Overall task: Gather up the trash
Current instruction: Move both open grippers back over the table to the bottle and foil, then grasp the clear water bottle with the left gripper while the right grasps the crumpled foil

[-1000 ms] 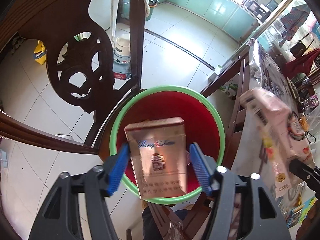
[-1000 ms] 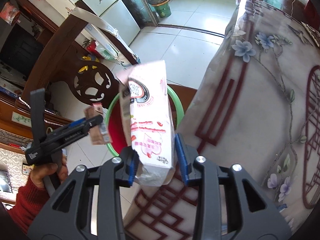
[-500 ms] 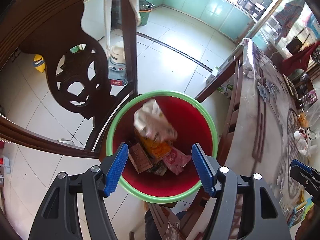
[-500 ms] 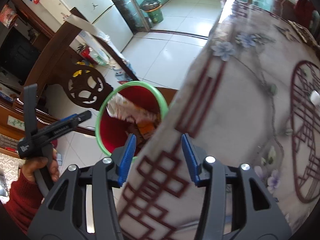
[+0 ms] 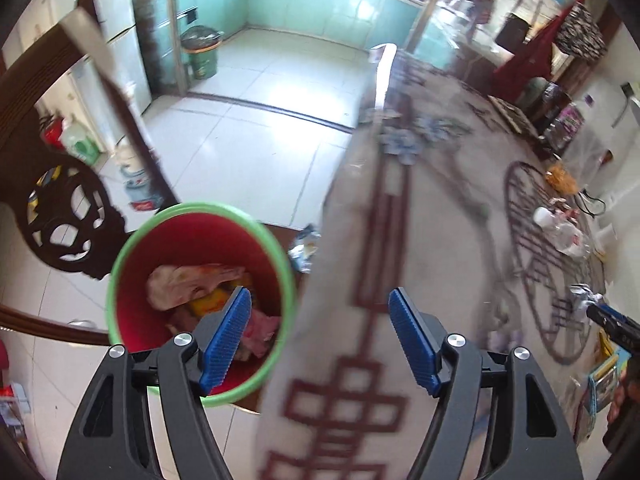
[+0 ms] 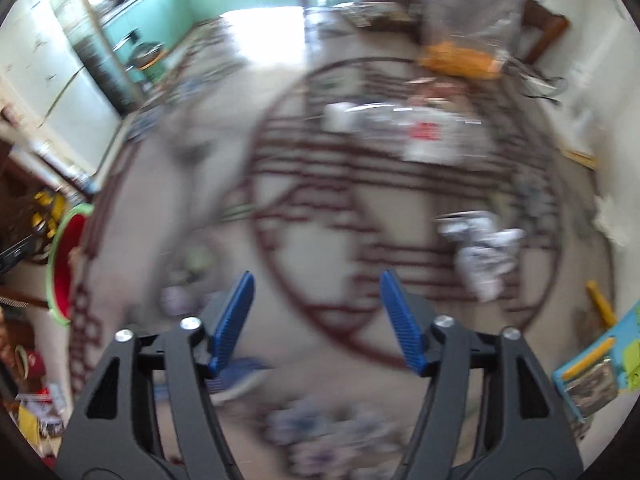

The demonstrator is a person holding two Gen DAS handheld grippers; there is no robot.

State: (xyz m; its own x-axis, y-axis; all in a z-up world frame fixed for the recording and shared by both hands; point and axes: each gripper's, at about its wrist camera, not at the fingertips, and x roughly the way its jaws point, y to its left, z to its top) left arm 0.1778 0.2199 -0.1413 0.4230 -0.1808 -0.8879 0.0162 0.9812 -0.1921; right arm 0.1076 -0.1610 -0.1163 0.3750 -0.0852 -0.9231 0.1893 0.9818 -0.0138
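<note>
A red trash bin with a green rim (image 5: 120, 272) stands on the floor beside the table; it holds several wrappers and cartons (image 5: 192, 286). It shows at the left edge of the right wrist view (image 6: 60, 264). My left gripper (image 5: 320, 334) is open and empty over the table edge, just right of the bin. My right gripper (image 6: 316, 320) is open and empty above the patterned tablecloth (image 6: 312, 240). A crumpled white wrapper (image 6: 480, 256) lies on the table to its right; it shows in the left wrist view (image 5: 582, 294). The right wrist view is blurred.
A carved wooden chair (image 5: 60, 224) stands left of the bin. A crumpled wrapper (image 5: 304, 246) lies beside the bin. A plastic bottle (image 5: 564, 232), an orange snack bag (image 6: 456, 58) and a blue book (image 6: 592, 376) lie on the table.
Both grippers let go of their cartons, which fell into the bin. Both then swung right, away from the bin and over the table.
</note>
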